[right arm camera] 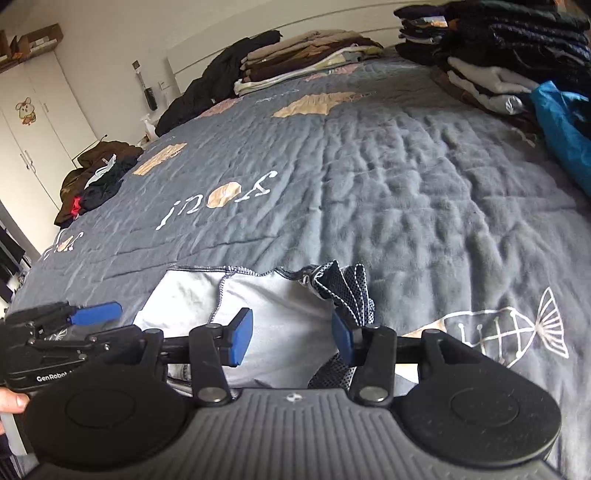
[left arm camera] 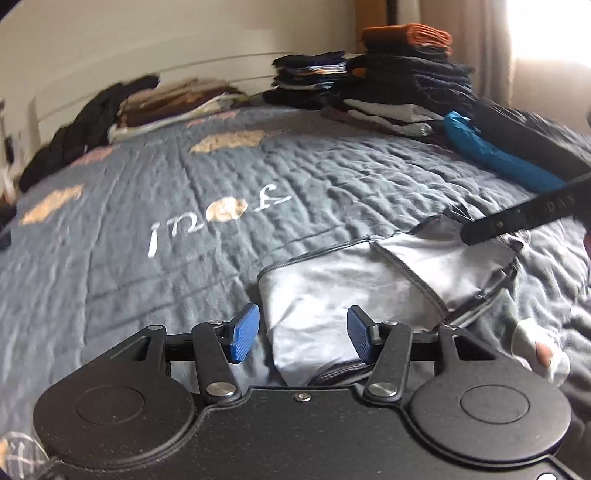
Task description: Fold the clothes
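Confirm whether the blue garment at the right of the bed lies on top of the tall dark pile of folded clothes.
No: the blue garment lies low on the grey bedspread at the foot of the dark pile.

Both tilt downward with jaws parted, pads gripping nothing — left gripper (left arm camera: 301, 334), right gripper (right arm camera: 291, 339).

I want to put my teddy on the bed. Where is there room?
The middle of the grey quilt is bare, around the white letters. The far edge is crowded with folded stacks and dark piles; the pale garment fills the near edge.
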`<state>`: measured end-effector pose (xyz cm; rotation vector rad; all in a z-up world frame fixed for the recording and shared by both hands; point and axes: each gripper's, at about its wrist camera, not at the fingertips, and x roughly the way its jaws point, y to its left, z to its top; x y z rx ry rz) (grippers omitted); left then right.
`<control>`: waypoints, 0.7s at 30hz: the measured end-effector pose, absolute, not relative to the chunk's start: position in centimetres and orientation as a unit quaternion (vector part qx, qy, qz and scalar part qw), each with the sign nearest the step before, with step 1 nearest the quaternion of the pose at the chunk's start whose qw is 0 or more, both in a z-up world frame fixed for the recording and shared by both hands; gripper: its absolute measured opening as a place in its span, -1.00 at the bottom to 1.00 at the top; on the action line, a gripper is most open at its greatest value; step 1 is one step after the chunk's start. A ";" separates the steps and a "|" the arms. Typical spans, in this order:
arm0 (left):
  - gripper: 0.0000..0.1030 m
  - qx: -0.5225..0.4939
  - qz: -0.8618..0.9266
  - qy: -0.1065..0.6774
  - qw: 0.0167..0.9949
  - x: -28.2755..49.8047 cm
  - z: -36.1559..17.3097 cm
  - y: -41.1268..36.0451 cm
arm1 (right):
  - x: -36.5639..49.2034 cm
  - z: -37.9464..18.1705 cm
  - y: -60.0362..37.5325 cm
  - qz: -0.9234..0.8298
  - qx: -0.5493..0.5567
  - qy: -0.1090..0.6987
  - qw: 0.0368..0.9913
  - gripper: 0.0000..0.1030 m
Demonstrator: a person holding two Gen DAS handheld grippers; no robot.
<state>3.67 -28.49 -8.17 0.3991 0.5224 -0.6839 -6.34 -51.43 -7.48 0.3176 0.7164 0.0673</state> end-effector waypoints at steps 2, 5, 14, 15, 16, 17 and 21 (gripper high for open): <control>0.02 0.255 -0.343 0.220 0.877 2.1 -8.5 -29.7 | -6.6 -7.0 -50.9 0.037 0.141 0.342 0.928 -0.10; 0.02 0.365 -0.338 0.168 0.851 0.0 -10.4 -30.9 | -6.6 -6.6 -50.3 0.046 0.130 0.335 0.932 -0.10; 0.03 0.410 -0.363 0.128 0.827 -2.0 -11.5 -32.6 | -6.2 -6.9 -49.0 0.050 0.122 0.349 0.928 -0.10; 0.03 0.412 -0.366 0.125 0.825 -2.3 -11.5 -33.0 | -6.2 -6.9 -49.2 0.048 0.123 0.352 0.926 -0.10; 0.04 0.415 -0.368 0.122 0.823 -2.5 -11.5 -33.3 | -6.2 -6.9 -49.4 0.045 0.122 0.357 0.925 -0.10; 0.05 0.417 -0.370 0.119 0.822 -2.7 -11.5 -33.6 | -6.2 -6.9 -49.4 0.043 0.113 0.362 0.924 -0.10; 0.05 0.445 -0.366 0.114 0.809 -3.0 -12.7 -35.0 | -6.5 -7.0 -49.7 0.048 0.104 0.372 0.921 -0.10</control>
